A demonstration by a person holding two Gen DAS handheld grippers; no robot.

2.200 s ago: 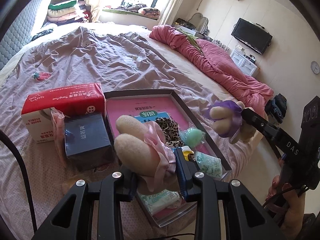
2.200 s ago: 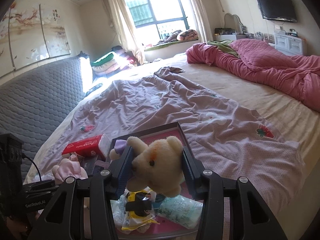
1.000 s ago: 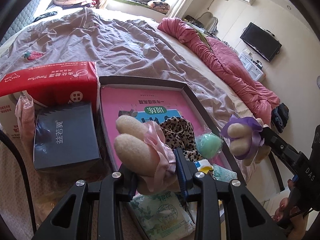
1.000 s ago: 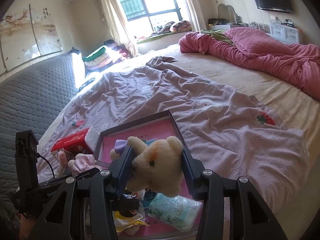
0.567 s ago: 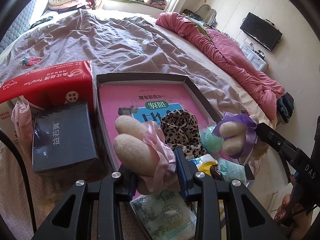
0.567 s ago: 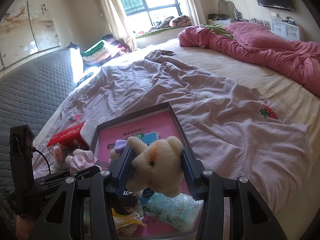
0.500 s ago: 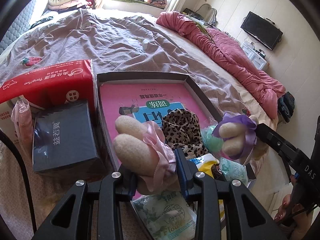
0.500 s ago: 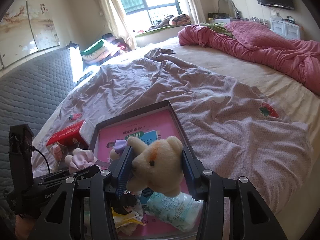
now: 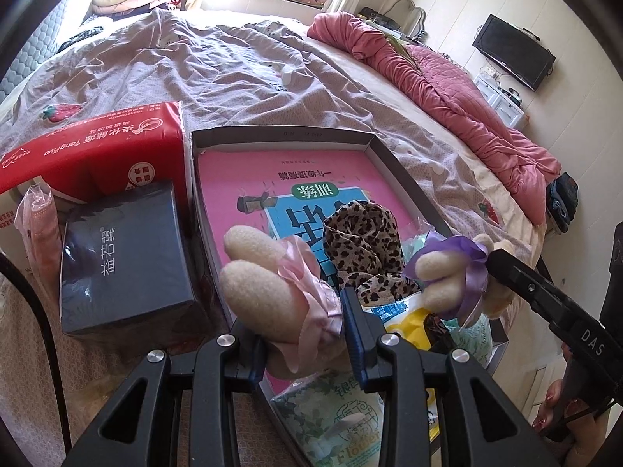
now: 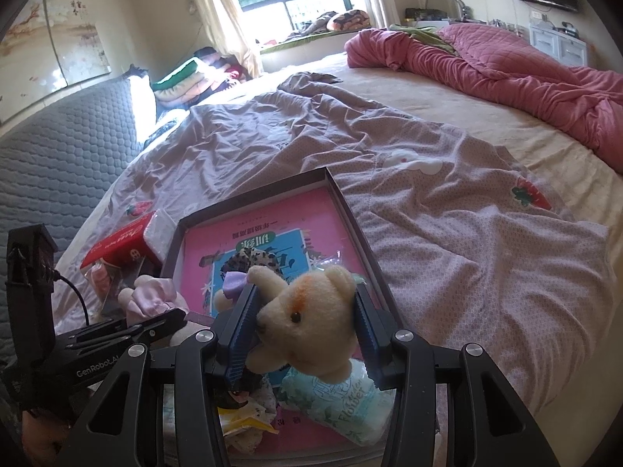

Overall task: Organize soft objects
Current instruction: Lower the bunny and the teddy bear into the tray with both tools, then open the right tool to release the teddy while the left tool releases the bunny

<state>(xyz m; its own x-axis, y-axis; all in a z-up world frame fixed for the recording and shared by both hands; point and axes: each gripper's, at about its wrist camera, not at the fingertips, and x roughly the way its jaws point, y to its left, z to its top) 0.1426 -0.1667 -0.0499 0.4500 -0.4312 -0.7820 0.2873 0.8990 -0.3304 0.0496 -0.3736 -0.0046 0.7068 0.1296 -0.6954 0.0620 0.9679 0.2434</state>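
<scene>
My left gripper (image 9: 301, 321) is shut on a cream plush toy with a pink ribbon (image 9: 264, 272), held above the near left edge of a dark shallow box (image 9: 280, 134) with a pink book inside. My right gripper (image 10: 303, 311) is shut on a cream teddy bear (image 10: 307, 319) with a purple ribbon; it also shows in the left wrist view (image 9: 447, 272), over the box's near right part. In the box lie a leopard-print cloth (image 9: 362, 249), green tissue packs (image 10: 335, 397) and a yellow packet (image 9: 409, 323).
A red tissue box (image 9: 89, 148) and a dark blue box (image 9: 124, 257) stand left of the tray. A pink packet (image 9: 37, 218) lies beside them. A rumpled lilac sheet (image 10: 428, 210) covers the bed; a red quilt (image 10: 506, 66) lies at the far right.
Both grippers, still holding their toys, have moved lower and forward over the box. The right gripper's bear has come in from the box's right side to over its near part.
</scene>
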